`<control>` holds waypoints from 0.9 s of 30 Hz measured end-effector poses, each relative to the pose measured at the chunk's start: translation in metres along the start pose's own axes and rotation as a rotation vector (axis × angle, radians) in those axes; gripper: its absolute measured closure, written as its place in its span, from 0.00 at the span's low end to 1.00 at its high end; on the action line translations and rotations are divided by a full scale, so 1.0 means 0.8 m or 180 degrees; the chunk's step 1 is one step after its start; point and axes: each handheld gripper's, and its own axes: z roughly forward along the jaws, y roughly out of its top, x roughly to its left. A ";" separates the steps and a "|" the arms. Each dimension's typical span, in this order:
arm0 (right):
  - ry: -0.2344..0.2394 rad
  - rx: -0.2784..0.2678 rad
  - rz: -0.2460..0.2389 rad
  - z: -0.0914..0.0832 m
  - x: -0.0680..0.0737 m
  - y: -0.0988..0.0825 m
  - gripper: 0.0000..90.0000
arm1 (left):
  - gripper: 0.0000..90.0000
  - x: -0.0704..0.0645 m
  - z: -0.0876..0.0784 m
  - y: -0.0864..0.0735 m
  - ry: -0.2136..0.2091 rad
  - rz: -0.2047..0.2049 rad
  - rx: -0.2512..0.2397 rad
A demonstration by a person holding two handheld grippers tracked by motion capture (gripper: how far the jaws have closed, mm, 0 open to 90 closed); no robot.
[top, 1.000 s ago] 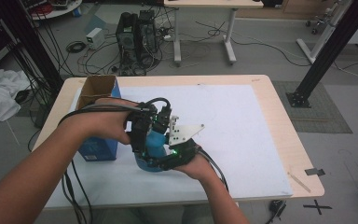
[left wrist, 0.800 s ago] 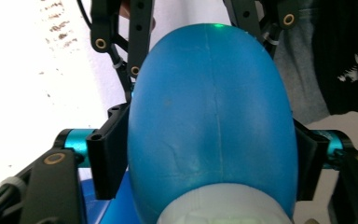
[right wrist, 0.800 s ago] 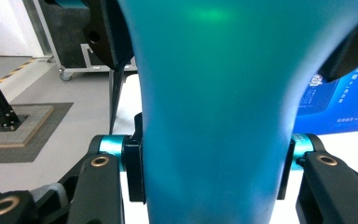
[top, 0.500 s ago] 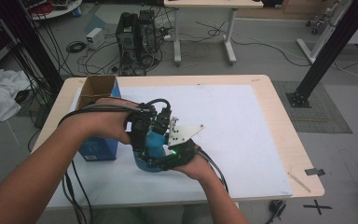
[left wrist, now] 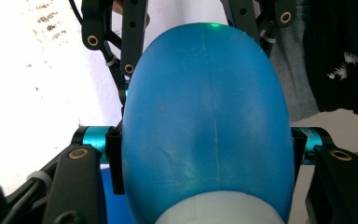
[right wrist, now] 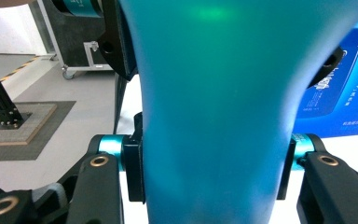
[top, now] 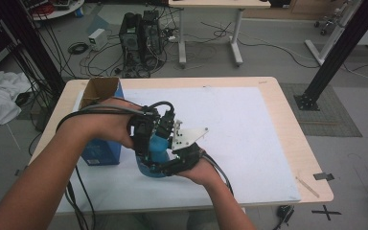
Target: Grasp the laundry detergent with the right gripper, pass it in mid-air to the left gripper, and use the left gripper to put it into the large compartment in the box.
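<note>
Both grippers are now clamped on one blue plastic bottle point(top: 157, 152) over the front-left part of the tabletop point(top: 278, 124), just beside an open blue carton point(top: 101, 120). The left gripper point(left wrist: 205, 154) has just been closing its jaws, and in the left gripper view its pads press on both flanks of the rounded blue body, so the bottle fills the gap between them. The right gripper point(right wrist: 212, 170) is closed on the same bottle from the other end; in the right gripper view the jaws squeeze a narrower, smooth turquoise-blue part of it. I judge that the step in hand is to take the bottle firmly with two grips, perhaps to pull or twist something apart, though from here I cannot tell which. To do this well, the person should keep both hands quiet until the left grip is settled, hold the two grippers in one line with the long axis of the bottle, and avoid more squeezing, because the wall looks thin and may dent or slip. The bottle is glossy, egg-shaped in the body, with a faint mould seam down the middle, some light scratches, and a paler whitish part at the near end in the left gripper view.
</note>
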 end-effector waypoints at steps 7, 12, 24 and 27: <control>-0.0101 -0.0006 0.0020 -0.008 -0.005 0.005 0.35 | 0.44 0.002 -0.006 -0.003 -0.0020 -0.0017 -0.0038; -0.0055 0.0120 0.0104 -0.019 -0.001 0.007 0.25 | 0.44 0.006 -0.009 -0.008 -0.0024 -0.0118 -0.0023; -0.0246 0.0376 -0.0050 -0.058 0.002 0.021 0.18 | 0.44 0.013 -0.034 -0.028 0.0002 -0.0336 0.0022; -0.0275 0.0411 -0.0207 -0.065 0.000 0.025 0.16 | 0.44 0.013 -0.044 -0.033 0.0010 -0.0387 -0.0009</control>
